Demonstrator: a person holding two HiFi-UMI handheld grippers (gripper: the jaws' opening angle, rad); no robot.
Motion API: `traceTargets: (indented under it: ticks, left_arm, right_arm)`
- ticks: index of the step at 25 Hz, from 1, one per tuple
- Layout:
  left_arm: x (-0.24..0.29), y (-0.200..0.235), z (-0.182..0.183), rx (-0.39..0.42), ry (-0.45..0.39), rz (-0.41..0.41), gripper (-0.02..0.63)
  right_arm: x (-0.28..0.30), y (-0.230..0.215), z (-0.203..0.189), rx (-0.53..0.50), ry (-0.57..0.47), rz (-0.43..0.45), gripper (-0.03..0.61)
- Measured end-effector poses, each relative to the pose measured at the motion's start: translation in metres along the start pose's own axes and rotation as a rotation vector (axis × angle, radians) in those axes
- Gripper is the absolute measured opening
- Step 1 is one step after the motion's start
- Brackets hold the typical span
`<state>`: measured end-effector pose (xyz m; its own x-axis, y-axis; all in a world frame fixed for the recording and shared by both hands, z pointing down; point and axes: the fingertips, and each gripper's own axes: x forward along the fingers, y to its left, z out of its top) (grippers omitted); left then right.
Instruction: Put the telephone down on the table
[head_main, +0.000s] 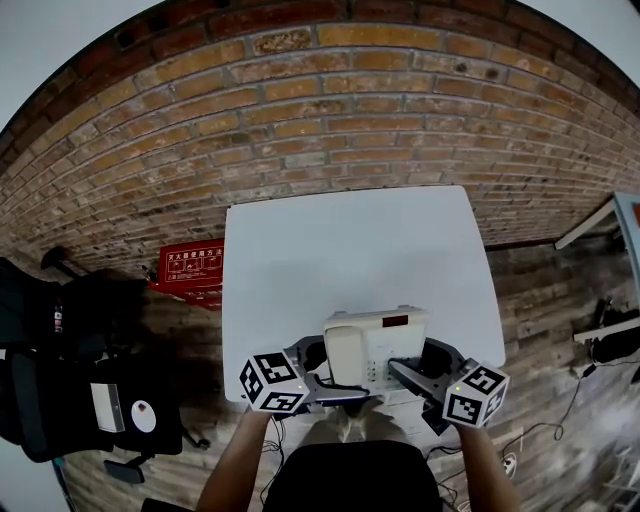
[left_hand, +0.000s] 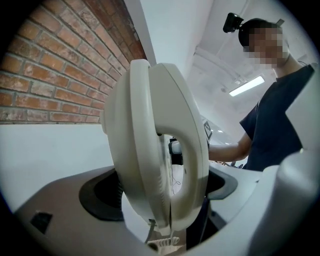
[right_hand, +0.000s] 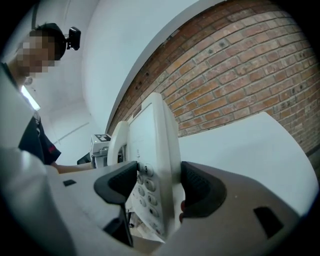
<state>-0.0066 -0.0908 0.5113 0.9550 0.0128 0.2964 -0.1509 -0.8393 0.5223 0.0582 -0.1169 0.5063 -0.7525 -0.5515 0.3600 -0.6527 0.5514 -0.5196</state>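
Observation:
A white desk telephone (head_main: 375, 345) with its handset (head_main: 345, 355) on the cradle hangs over the near edge of the white table (head_main: 350, 250). My left gripper (head_main: 320, 372) is shut on the phone's left side, its jaws clamping the handset (left_hand: 160, 165) and the body beneath it. My right gripper (head_main: 410, 375) is shut on the phone's right edge, one pad on the keypad (right_hand: 145, 192) face and one on the underside. The coiled cord (left_hand: 162, 242) hangs below the handset.
A brick wall (head_main: 320, 110) runs behind the table. A red sign (head_main: 190, 268) leans against the wall at the table's left. A black chair and bags (head_main: 80, 370) stand at the left on the floor. Cables (head_main: 580, 390) lie at the right.

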Motion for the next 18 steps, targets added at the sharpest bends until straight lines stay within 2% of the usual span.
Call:
traceTargets:
  ticks: [9, 18]
  left_arm:
    - [0.021, 0.015, -0.034, -0.106, 0.017, -0.006, 0.471]
    - [0.031, 0.033, -0.062, -0.119, 0.102, -0.021, 0.471]
  right_arm:
    - [0.007, -0.026, -0.037, 0.049, 0.066, 0.015, 0.27]
    - [0.019, -0.044, -0.066, 0.111, 0.117, 0.018, 0.271]
